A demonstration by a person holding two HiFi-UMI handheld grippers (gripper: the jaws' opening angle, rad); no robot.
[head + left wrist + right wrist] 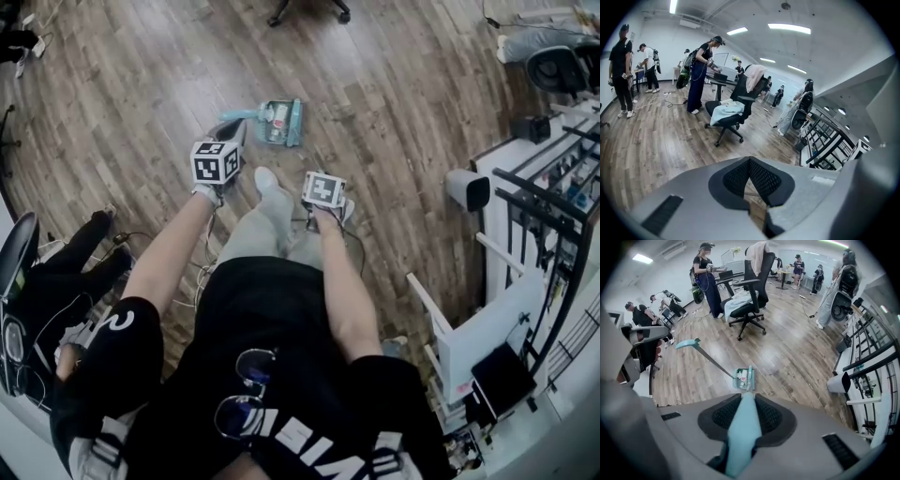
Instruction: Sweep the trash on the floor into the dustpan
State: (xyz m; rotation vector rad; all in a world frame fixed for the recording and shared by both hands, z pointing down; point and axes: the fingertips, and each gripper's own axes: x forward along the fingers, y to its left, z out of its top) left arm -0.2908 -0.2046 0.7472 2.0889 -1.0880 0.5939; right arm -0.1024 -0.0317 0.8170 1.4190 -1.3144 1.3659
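Bright ceiling strip lights (789,28); strong fisheye edges, dark vignette; near foreground blurred.

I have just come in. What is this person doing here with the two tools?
A person is sweeping a wooden floor with a gripper in each hand. The right claw is shut on a teal handle, apparently the broom's. The handle points toward the teal dustpan ahead, which has some trash inside. The left claw is shut on nothing and is aimed up at the room.
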